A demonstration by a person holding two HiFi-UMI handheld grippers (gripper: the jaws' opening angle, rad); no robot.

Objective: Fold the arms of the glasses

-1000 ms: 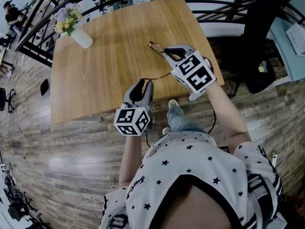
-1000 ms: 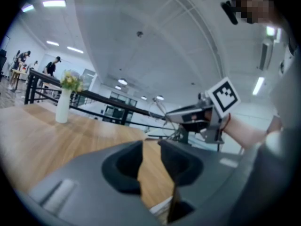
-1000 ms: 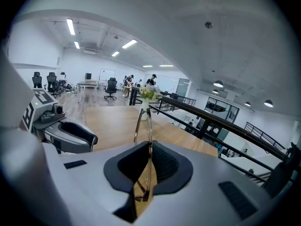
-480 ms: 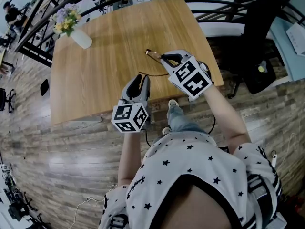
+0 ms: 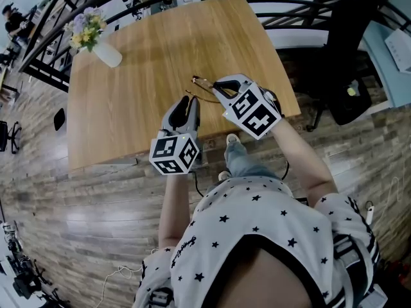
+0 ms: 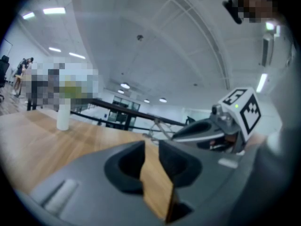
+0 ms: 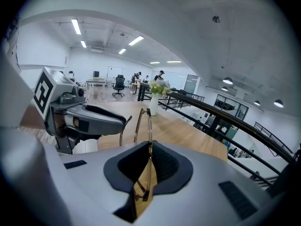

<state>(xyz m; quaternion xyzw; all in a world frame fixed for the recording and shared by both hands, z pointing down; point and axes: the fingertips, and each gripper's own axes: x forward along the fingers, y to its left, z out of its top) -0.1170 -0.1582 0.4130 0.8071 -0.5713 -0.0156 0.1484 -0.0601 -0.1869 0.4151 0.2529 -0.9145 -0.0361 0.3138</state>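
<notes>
Now right gripper [image 5: 217,87] clamps glasses [image 7: 149,126] edge-on, frame's length running straight out past the jaws. One arm splays toward left gripper [image 5: 190,102], whose empty jaws, just closing, stand narrowly apart.

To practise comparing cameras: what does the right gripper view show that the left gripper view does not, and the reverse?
Only the right gripper view: the glasses clamped between the right gripper's jaws, with the left gripper beside. Only the left gripper view: the left gripper's jaws, apart with nothing between them, having just been closing, and the right gripper beside. Both: the table and the vase.
</notes>
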